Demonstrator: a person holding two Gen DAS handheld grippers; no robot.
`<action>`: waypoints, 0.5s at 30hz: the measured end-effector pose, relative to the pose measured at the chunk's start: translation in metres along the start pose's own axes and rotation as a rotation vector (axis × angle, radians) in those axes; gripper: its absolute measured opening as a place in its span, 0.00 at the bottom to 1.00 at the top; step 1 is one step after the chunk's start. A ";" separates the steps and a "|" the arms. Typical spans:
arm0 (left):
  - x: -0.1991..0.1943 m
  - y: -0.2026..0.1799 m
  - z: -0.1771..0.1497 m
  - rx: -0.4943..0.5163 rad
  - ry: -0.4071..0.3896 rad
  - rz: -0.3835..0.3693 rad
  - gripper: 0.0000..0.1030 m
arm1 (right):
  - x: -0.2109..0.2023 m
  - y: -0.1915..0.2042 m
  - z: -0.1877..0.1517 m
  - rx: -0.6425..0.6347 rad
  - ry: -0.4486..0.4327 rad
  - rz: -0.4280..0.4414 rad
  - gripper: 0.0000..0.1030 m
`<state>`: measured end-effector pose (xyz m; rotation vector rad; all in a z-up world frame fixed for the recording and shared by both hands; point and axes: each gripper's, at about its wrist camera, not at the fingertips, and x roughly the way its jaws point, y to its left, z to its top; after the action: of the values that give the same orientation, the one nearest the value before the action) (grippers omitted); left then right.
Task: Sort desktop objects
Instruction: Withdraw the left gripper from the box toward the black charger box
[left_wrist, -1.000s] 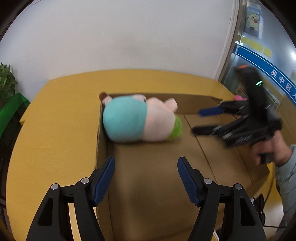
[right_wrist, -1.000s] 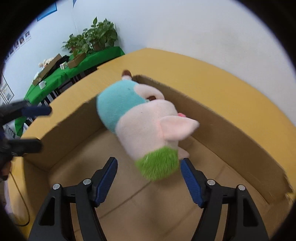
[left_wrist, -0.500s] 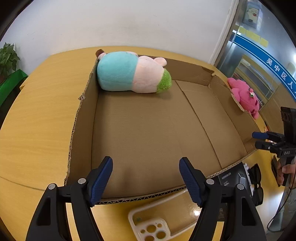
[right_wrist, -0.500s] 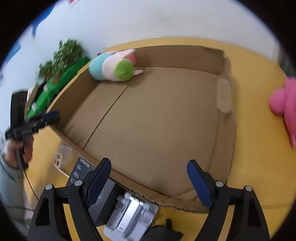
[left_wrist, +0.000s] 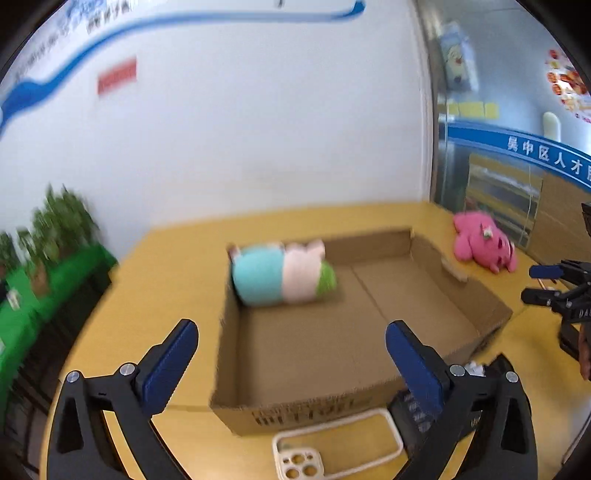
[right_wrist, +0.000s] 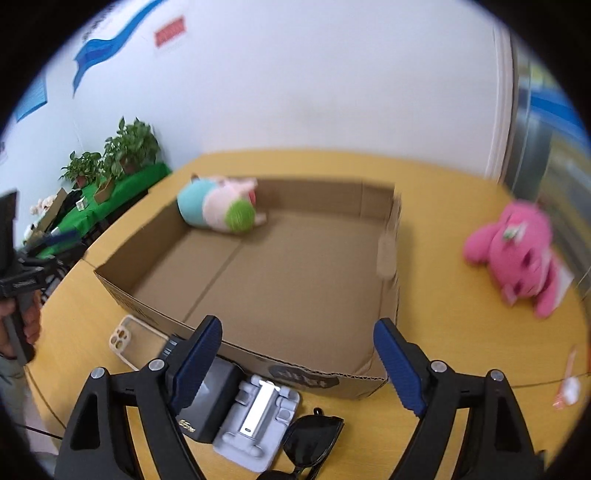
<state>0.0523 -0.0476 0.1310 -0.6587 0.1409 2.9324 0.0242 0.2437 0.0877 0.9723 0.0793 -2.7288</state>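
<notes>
An open cardboard box (left_wrist: 461, 288) (right_wrist: 125, 291) sits on the yellow table. A teal, pink and green plush (left_wrist: 280, 275) (right_wrist: 218, 208) lies in its far left corner. A pink plush (left_wrist: 484, 245) (right_wrist: 517, 251) lies on the table right of the box. My left gripper (left_wrist: 291, 354) is open and empty above the box's near left edge. My right gripper (right_wrist: 297, 354) is open and empty above the box's near edge; it also shows at the right of the left wrist view (left_wrist: 535, 284).
In front of the box lie a cream phone case (left_wrist: 332, 443) (right_wrist: 129, 341), a black box (right_wrist: 207, 402), a grey phone stand (right_wrist: 258, 417) and black sunglasses (right_wrist: 310, 439). A small orange-white item (right_wrist: 567, 387) lies at the right. A green table with plants (right_wrist: 110, 173) stands at the left.
Both grippers have pulled back and up from the box, so more wall and table show. The teal plush stays in the box corner. Both stay open.
</notes>
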 end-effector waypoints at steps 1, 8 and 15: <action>-0.010 -0.003 0.001 0.003 -0.028 0.002 1.00 | -0.003 0.008 -0.002 -0.012 -0.024 -0.022 0.83; -0.034 0.000 -0.010 -0.146 -0.033 -0.066 1.00 | -0.017 0.049 -0.036 0.068 -0.164 -0.020 0.81; -0.019 0.002 -0.030 -0.228 0.114 -0.156 0.16 | -0.033 0.077 -0.055 0.030 -0.146 -0.049 0.04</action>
<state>0.0820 -0.0554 0.1120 -0.8285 -0.2275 2.7841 0.1017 0.1827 0.0676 0.7853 0.0367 -2.8446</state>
